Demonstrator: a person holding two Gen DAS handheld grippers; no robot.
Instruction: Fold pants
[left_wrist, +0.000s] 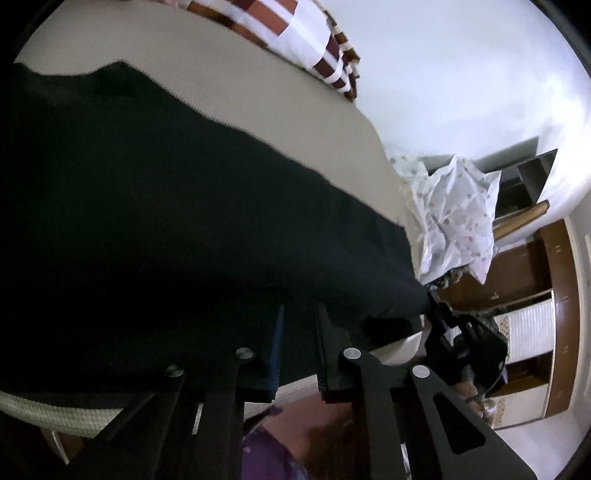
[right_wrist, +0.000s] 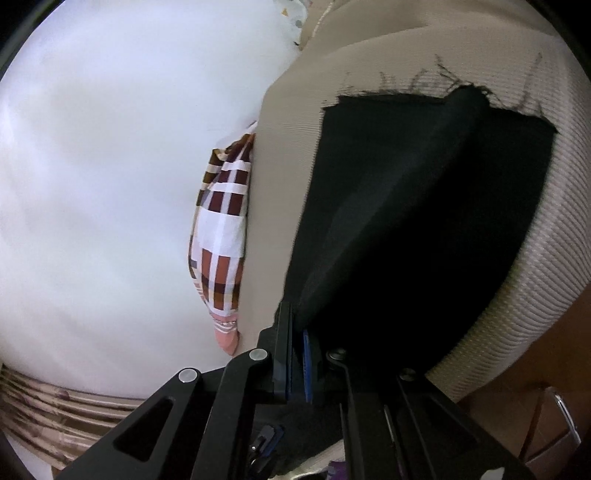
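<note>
Black pants (left_wrist: 166, 206) lie spread over a beige ribbed mattress (left_wrist: 258, 92). My left gripper (left_wrist: 300, 314) sits at the pants' near edge, its two fingers a little apart with dark cloth lying over and between them. Whether it grips the cloth is unclear. In the left wrist view the right gripper (left_wrist: 432, 295) pinches a corner of the pants at the mattress edge. In the right wrist view my right gripper (right_wrist: 297, 321) is shut on the black pants (right_wrist: 424, 221), whose frayed far hem lies on the mattress (right_wrist: 369, 66).
A checked maroon and white pillow (left_wrist: 295, 33) lies by the white wall (left_wrist: 461, 74), also in the right wrist view (right_wrist: 221, 236). A crumpled white floral cloth (left_wrist: 458, 218) lies past the mattress end. Brown wooden cupboards (left_wrist: 554, 295) stand beyond.
</note>
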